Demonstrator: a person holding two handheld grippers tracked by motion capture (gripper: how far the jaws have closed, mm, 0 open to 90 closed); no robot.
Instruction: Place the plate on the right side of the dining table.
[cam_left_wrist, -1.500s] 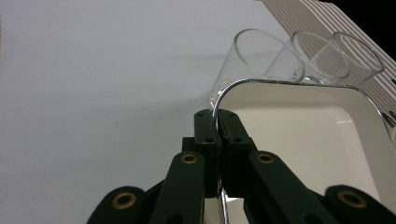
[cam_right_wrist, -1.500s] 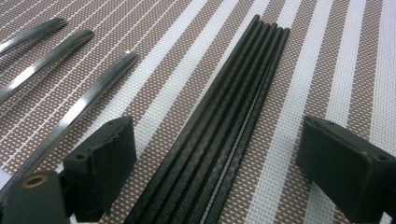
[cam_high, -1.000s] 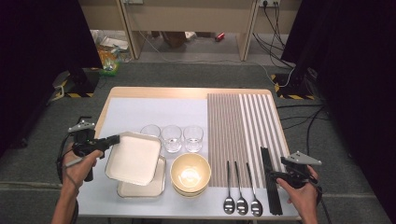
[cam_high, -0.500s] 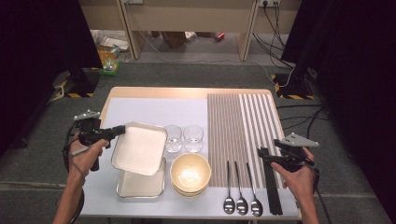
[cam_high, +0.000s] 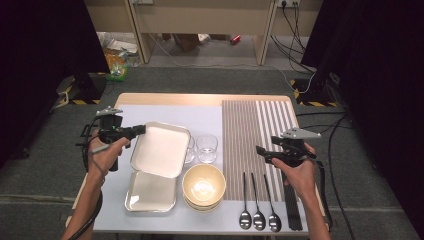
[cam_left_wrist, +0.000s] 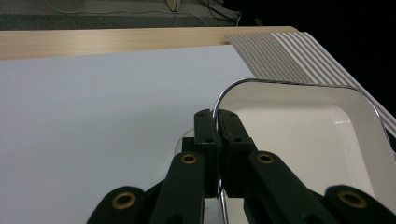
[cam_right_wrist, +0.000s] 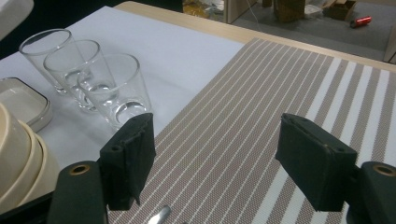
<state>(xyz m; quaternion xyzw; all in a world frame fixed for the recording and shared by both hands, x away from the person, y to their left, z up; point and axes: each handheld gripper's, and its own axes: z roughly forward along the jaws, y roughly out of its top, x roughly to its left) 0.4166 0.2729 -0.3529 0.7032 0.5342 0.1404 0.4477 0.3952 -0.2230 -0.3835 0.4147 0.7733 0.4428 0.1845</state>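
My left gripper (cam_high: 138, 130) is shut on the left rim of a white rectangular tray (cam_high: 161, 150) and holds it tilted above the table. In the left gripper view the jaws (cam_left_wrist: 217, 125) pinch the thin rim, with the tray (cam_left_wrist: 299, 130) spreading to the right. A second tray (cam_high: 150, 194) lies flat on the white mat beneath. My right gripper (cam_high: 264, 152) hovers open over the striped placemat (cam_high: 252, 130). Nothing is between its jaws (cam_right_wrist: 215, 154), with the placemat (cam_right_wrist: 280, 93) below.
Clear glasses (cam_high: 206, 148) (cam_right_wrist: 119, 88) stand in a row behind a stack of cream bowls (cam_high: 203, 186) (cam_right_wrist: 16, 158); the lifted tray partly hides them. Three spoons (cam_high: 258, 216) and black chopsticks (cam_high: 292, 207) lie at the placemat's near end. The table's wooden far edge (cam_high: 200, 99) borders the mats.
The left gripper has raised the upper tray off the lower one and carried it away and rightward, over the glasses. The right gripper has moved from the chopsticks farther up the placemat.
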